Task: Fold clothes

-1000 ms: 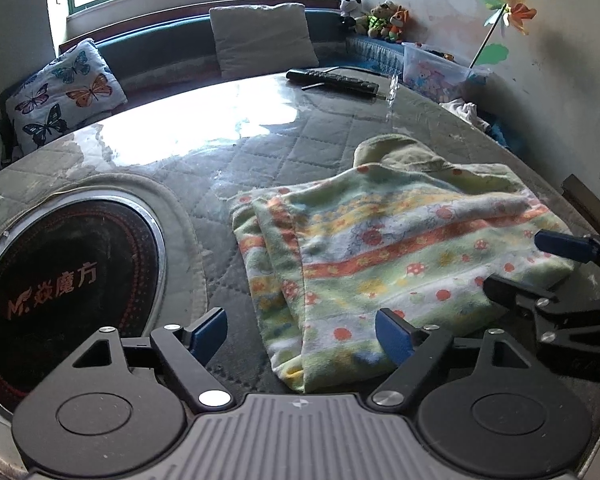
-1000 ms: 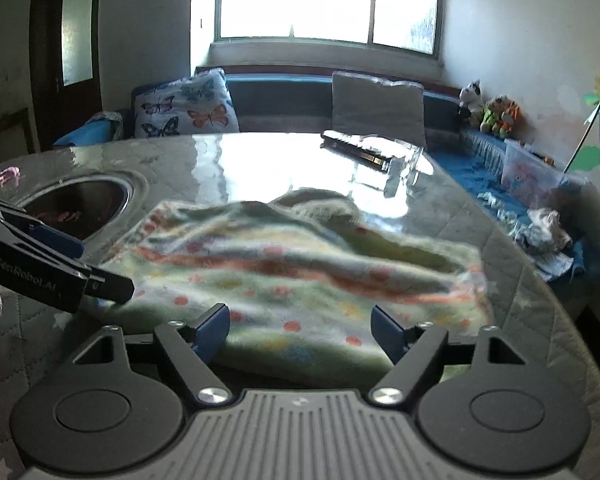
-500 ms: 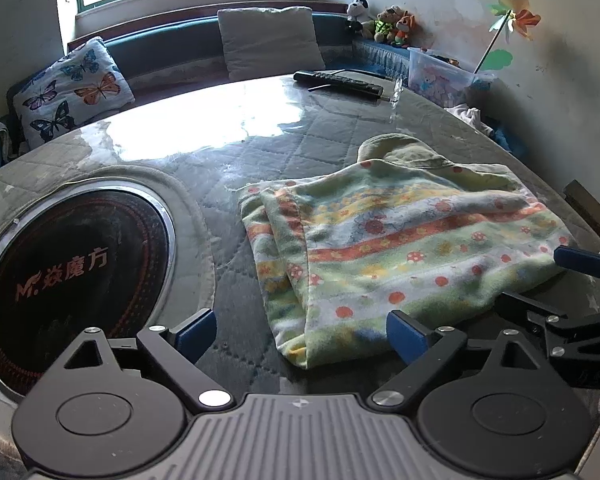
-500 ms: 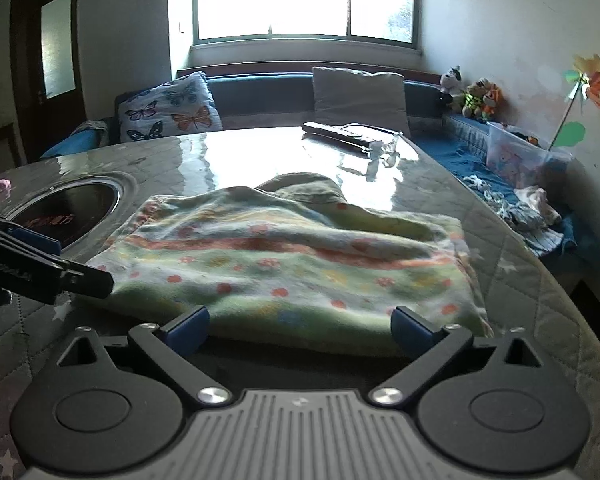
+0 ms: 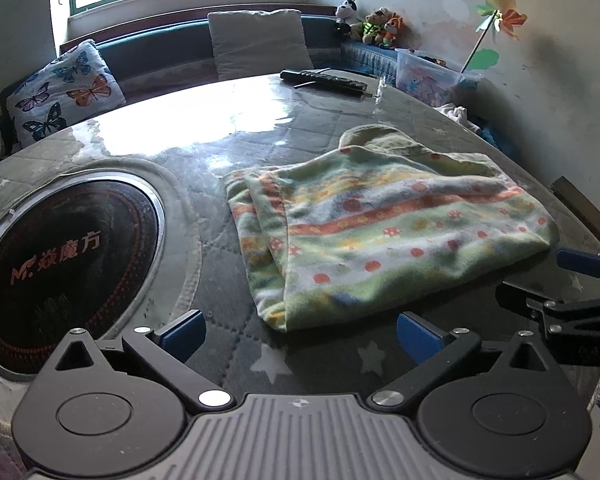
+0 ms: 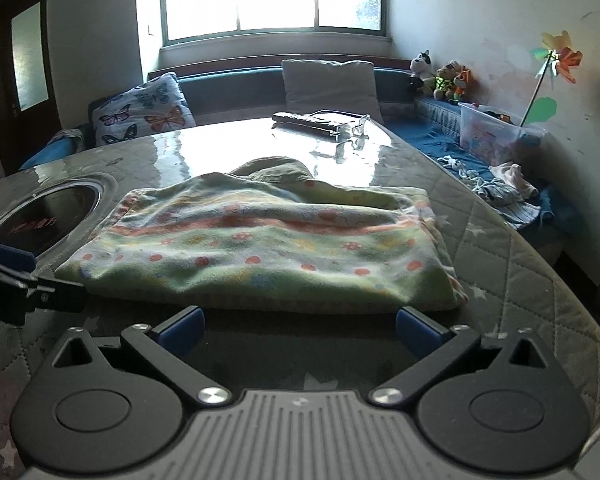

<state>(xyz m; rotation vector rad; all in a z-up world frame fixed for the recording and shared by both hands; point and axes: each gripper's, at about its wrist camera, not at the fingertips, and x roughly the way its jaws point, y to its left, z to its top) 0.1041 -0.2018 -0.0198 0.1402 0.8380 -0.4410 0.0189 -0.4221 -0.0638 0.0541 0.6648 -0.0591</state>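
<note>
So the garment (image 5: 384, 236) is lying folded over on the table (image 5: 228, 128), sitting right of centre in the left wrist view and dead centre in the right wrist view (image 6: 268, 248). It's a fleecy thing, pale green with orange and yellow stripes plus red dots and little mushroom prints, and you can see at least two layers stacked along its left edge in the left view. A plain olive-green bit pokes out from the top edge, can't tell if that's a hood or a lining. The surface is a bit lumpy, with a ridge running across the upper part. The left gripper (image 5: 300, 332) sits at the bottom of its frame with its blue-tipped jaws spread wide, nothing between them, just short of the near corner of the fabric. The right gripper (image 6: 298, 326) is the same deal, jaws wide apart and empty, hovering just before the near folded edge; it also shows at the right edge of the left view (image 5: 548, 280). A round black cooktop (image 5: 60, 264) is set into the table at the left, well apart from the fabric. A remote (image 5: 324, 79) lies at the far end.
</note>
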